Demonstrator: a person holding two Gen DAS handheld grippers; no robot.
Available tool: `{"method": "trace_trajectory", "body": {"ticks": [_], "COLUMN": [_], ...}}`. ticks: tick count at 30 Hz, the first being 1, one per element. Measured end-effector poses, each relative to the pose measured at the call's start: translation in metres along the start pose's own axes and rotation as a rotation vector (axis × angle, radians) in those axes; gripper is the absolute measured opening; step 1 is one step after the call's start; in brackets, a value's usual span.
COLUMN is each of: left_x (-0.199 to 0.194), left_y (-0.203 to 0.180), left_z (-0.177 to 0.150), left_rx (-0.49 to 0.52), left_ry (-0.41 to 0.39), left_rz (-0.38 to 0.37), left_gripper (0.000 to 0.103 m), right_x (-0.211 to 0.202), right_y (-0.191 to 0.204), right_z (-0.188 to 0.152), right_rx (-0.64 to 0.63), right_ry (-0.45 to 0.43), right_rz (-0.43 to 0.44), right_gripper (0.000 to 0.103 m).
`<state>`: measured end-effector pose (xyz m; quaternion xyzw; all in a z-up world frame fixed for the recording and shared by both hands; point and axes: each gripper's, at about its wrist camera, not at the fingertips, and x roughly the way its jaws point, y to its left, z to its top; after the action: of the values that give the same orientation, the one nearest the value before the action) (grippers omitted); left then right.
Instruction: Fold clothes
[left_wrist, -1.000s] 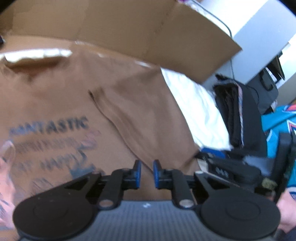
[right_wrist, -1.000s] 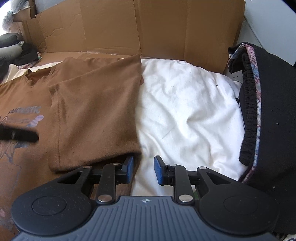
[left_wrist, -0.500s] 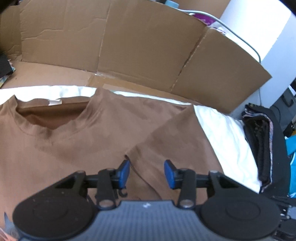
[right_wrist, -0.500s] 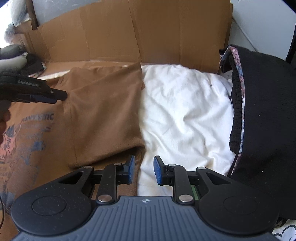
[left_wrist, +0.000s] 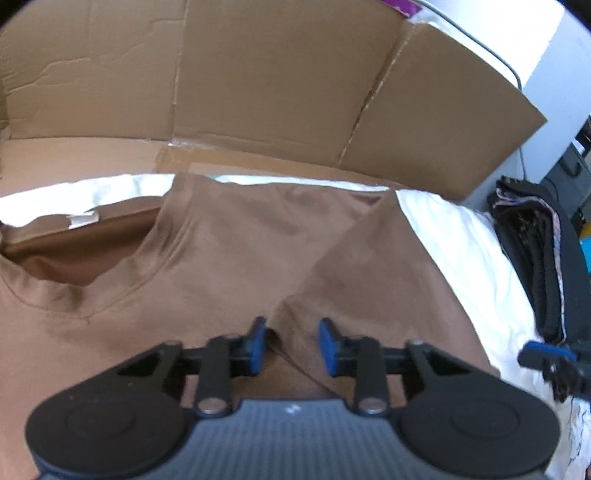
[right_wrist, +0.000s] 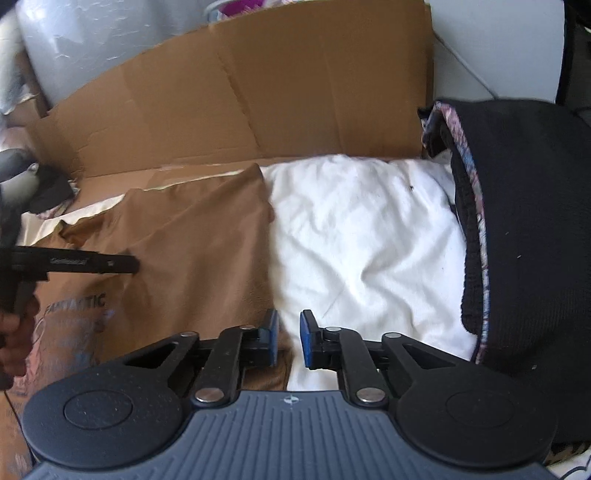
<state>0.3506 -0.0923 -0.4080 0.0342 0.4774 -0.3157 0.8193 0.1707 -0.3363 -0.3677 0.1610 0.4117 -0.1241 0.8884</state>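
Note:
A brown T-shirt (left_wrist: 221, 258) with blue print lies flat on a white sheet (left_wrist: 469, 258), its right sleeve (left_wrist: 369, 266) folded in over the chest. My left gripper (left_wrist: 291, 345) is open and empty, low over the sleeve's inner edge below the collar (left_wrist: 85, 258). My right gripper (right_wrist: 288, 341) is open and empty at the folded sleeve's right hem, where the shirt (right_wrist: 192, 251) meets the sheet (right_wrist: 369, 240). The left gripper's fingers (right_wrist: 92, 263) show at the left of the right wrist view.
Cardboard panels (left_wrist: 280, 85) stand along the far side. A stack of dark folded clothes (right_wrist: 517, 229) sits to the right of the sheet; it also shows in the left wrist view (left_wrist: 532, 258).
My left gripper moved up from the print toward the collar and sleeve edge and opened wider. My right gripper stayed at the sleeve hem, shifting slightly forward.

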Motion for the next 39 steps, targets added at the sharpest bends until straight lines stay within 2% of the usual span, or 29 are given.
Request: {"method": "trace_trajectory", "body": {"ticks": [1,2,10,18,21,23,30,39], "left_x": [0.0,0.0,-0.01,-0.004,0.001,-0.004,-0.028,-0.041], "left_y": [0.002,0.004,0.01,0.01,0.007,0.007,-0.008,-0.027], "left_z": [0.001,0.002,0.011,0.015,0.013,0.011,0.006,-0.002], "left_rx": [-0.01,-0.022,-0.058,-0.04,-0.031,-0.052,-0.064,-0.087], "left_ry": [0.002,0.002,-0.018,0.001,0.033,0.02,-0.047,-0.08], "left_rz": [-0.003,-0.007,-0.034,0.007,0.048,0.061,0.054,0.021], "left_gripper": [0.011,0.009,0.004,0.004,0.012,0.023,0.024,0.025], "right_x": [0.004,0.009,0.028,0.03,0.024,0.018,0.015,0.028], "right_y": [0.001,0.002,0.004,0.004,0.004,0.006,0.019,0.033], "right_z": [-0.001,-0.003,-0.015,-0.017,-0.015,-0.013,-0.004,0.0], "right_rx": [-0.001,-0.005,-0.049,-0.045,-0.03,-0.028,-0.039,-0.067], "right_ry": [0.006,0.015,0.056,0.058,0.042,0.018,-0.014,-0.025], "right_rz": [-0.002,-0.001,-0.029,-0.063,-0.068,-0.05,-0.002,0.011], "right_gripper": [0.011,0.011,0.009,0.009,0.009,0.009,0.009,0.009]}}
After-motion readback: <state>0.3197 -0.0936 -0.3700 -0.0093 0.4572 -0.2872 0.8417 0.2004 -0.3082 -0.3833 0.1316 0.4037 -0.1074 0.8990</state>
